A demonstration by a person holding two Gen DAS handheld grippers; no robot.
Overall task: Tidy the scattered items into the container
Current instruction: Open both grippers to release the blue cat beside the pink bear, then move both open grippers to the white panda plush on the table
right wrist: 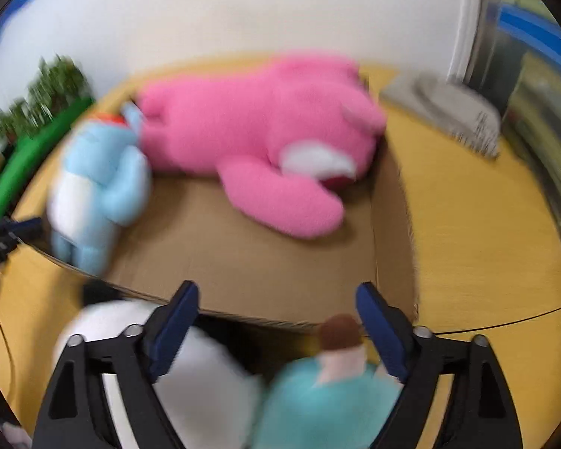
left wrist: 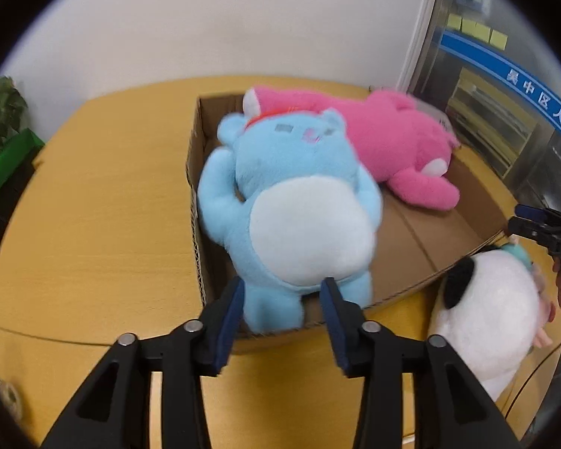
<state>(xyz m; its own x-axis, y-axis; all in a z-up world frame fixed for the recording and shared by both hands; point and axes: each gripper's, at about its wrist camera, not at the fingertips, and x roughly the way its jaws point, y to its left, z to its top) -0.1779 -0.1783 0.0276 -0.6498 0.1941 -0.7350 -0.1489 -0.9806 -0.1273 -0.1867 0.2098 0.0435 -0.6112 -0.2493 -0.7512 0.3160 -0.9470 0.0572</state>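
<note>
While the blue plush bear (left wrist: 299,202) stands at the near left corner of the cardboard box (left wrist: 430,239), its feet sit between the fingers of the left gripper (left wrist: 282,295), whose jaws are spread wider than the feet; whether the pads press the toy cannot be told through the blur. Behind it the large pink plush bear (left wrist: 389,142) lies on its side along the far wall of the box, its head toward the right end, with bare cardboard floor in front of it. Just outside the box's near rim, on the yellow wooden table (left wrist: 93,224), a round white plush with a black patch (left wrist: 482,299) rests beside a teal-clothed doll (right wrist: 325,393). The right gripper (right wrist: 276,321) hangs over these two, jaws wide apart and holding nothing, the doll's brown head close by its right finger. A grey pad (right wrist: 445,112) lies on the table right of the box, and green foliage (left wrist: 0,112) stands at the table's left edge.
</note>
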